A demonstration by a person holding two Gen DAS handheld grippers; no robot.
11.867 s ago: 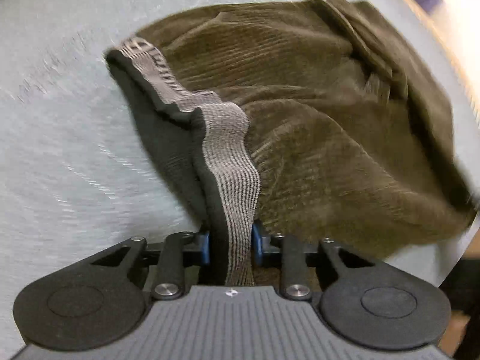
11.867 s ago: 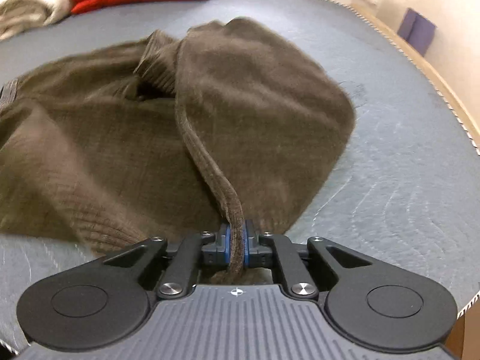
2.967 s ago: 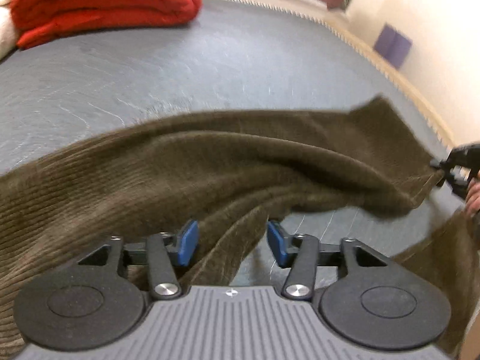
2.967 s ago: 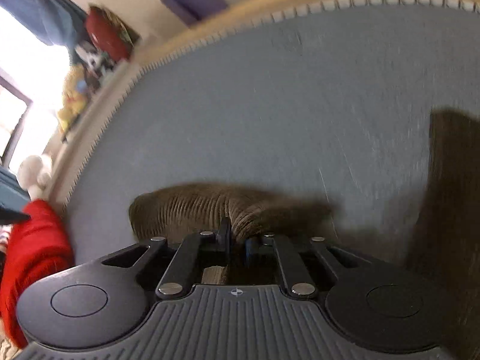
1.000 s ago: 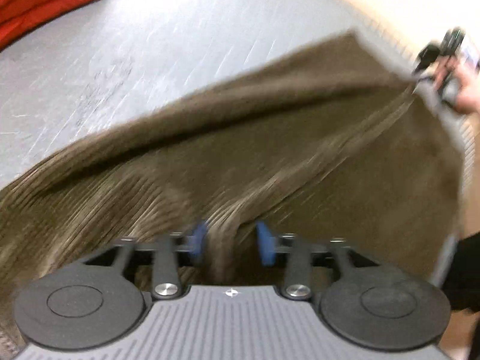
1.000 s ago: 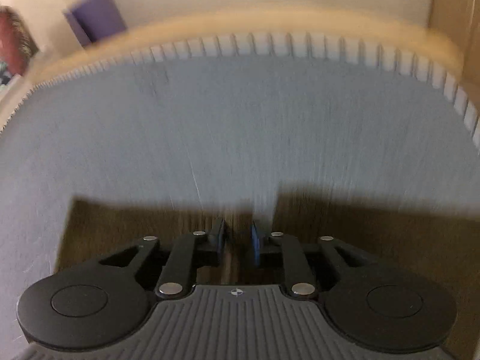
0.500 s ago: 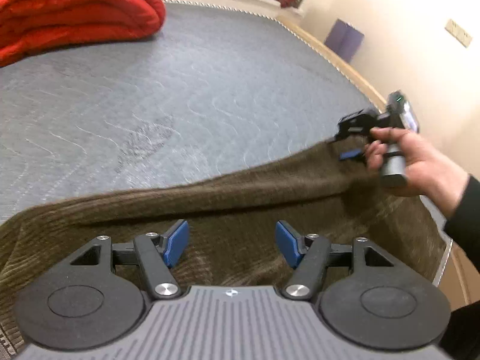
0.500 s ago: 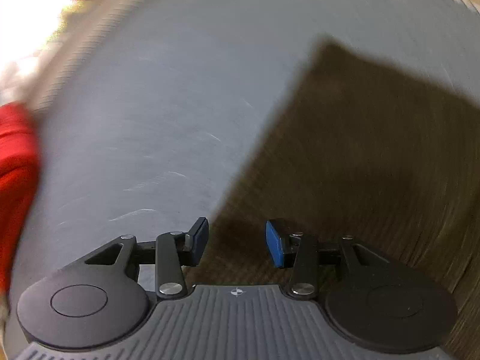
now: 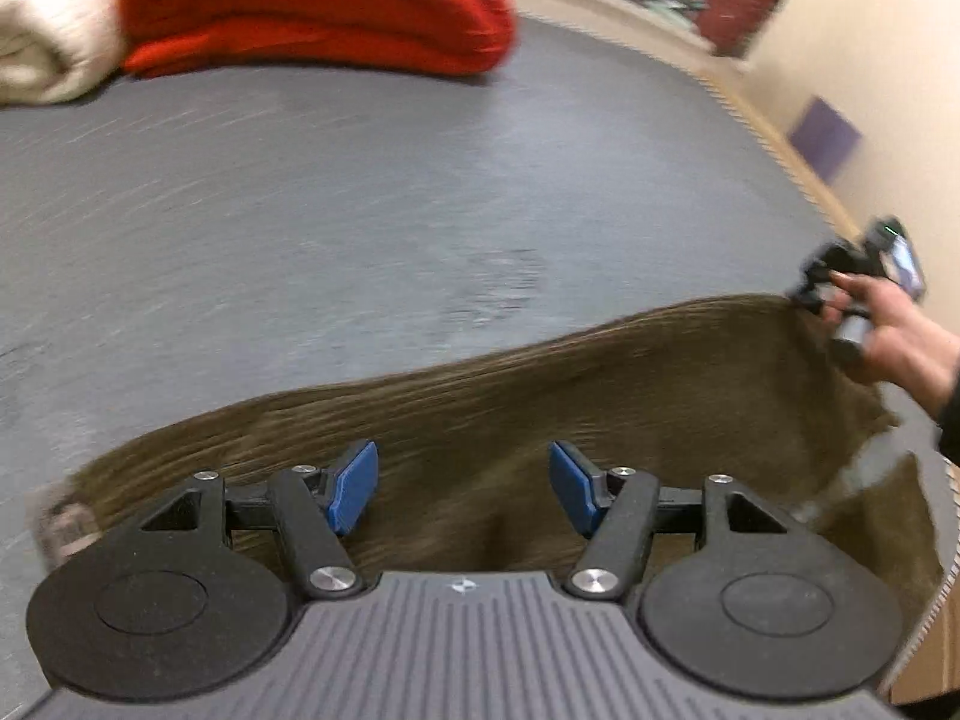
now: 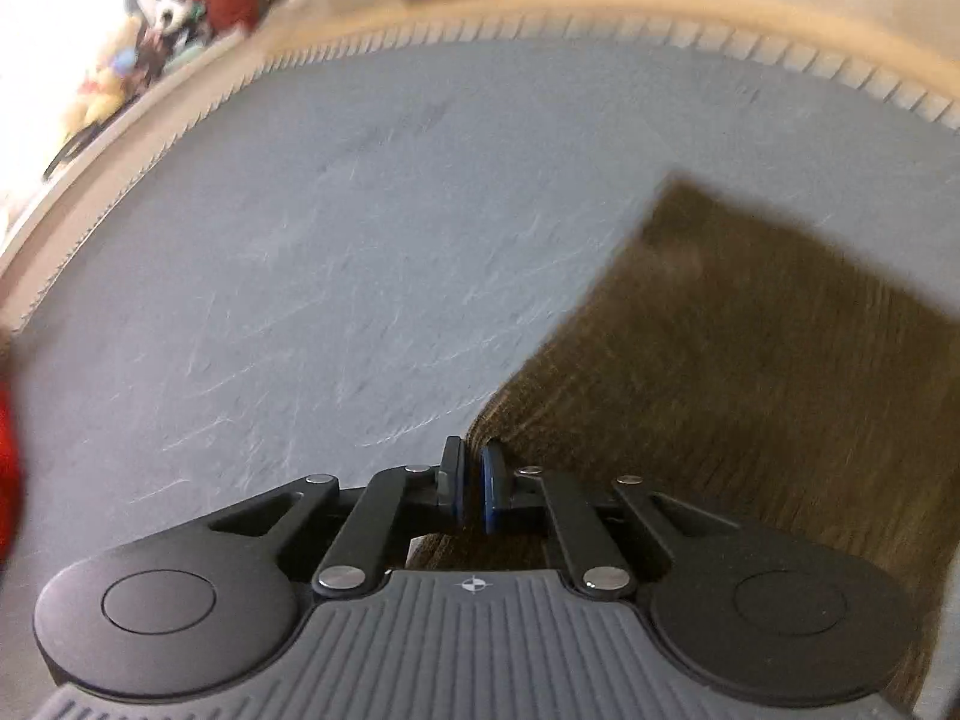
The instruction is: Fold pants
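The pants [image 9: 600,420] lie spread flat on the bed [image 9: 360,210], ready for folding. The left claw [image 9: 462,483] hovers released above them; the right claw [image 10: 471,483] is clenched on their edge, probably to straighten it.

Motion blur softens both views. Pants [image 9: 540,408] run under the left hand-held gripper [image 9: 462,483] body, near part hidden; right end cut by the frame edge. Whether the right hand-held gripper [image 10: 471,483] pinches cloth: cannot tell. Red blanket [image 9: 312,6] cropped at top. Shelf clutter [image 10: 150,18] too blurred to identify.
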